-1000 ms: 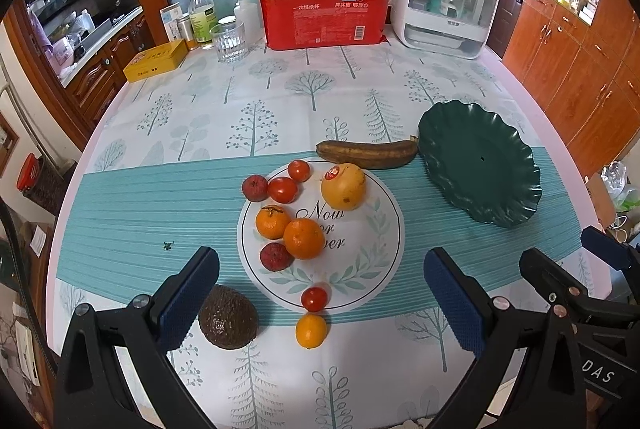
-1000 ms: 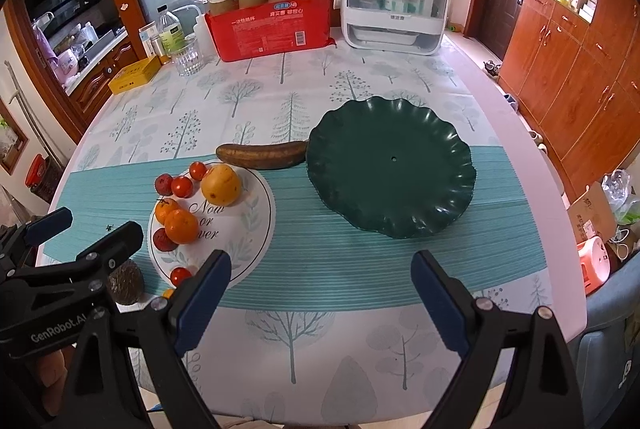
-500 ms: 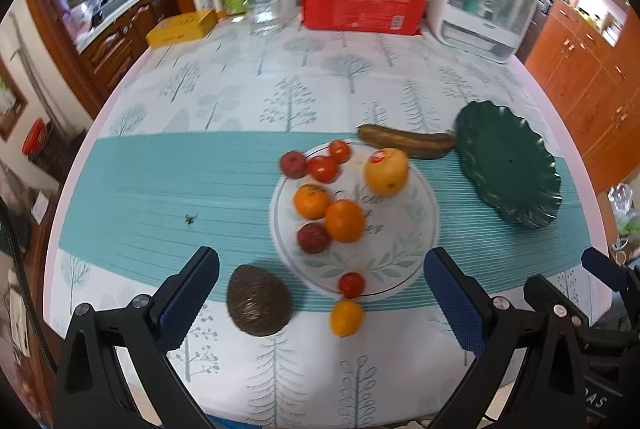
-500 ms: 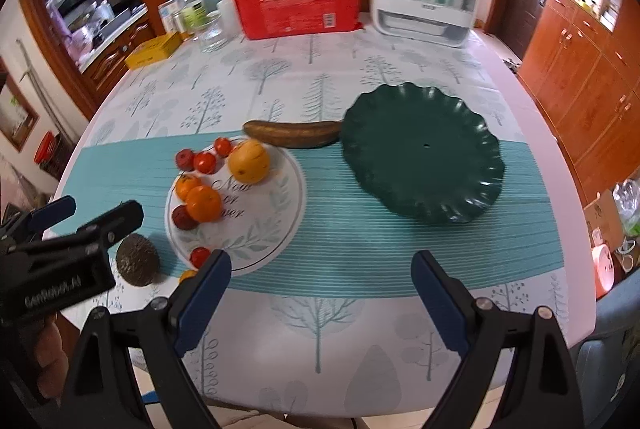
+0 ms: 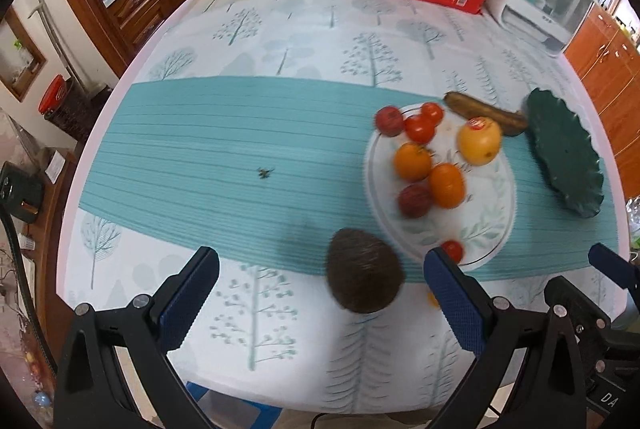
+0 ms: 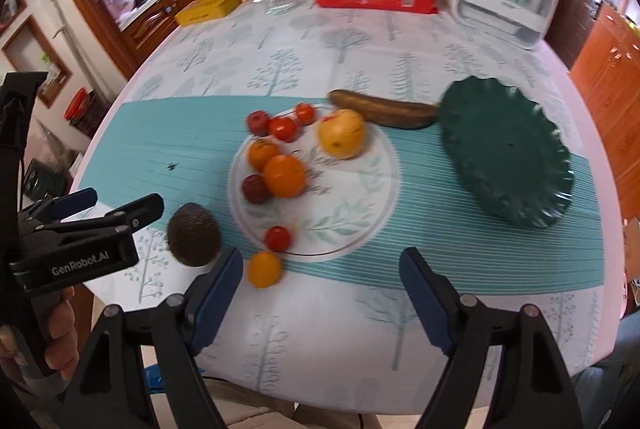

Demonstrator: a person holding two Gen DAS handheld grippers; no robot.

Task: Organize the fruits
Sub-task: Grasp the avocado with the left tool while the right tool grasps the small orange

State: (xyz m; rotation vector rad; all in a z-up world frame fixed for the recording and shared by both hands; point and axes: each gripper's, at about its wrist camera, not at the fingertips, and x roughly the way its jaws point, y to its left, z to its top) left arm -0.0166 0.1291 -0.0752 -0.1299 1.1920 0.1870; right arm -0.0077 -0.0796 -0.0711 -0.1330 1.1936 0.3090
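The left gripper hangs above the near table edge with its jaws wide apart and nothing clamped; the dark avocado lies on the tablecloth between them, untouched; the right gripper is closing, jaws still spread with only cloth between, a small orange just beside its left finger; the remaining fruit sits on the white plate; the green dish lies empty beside the banana.
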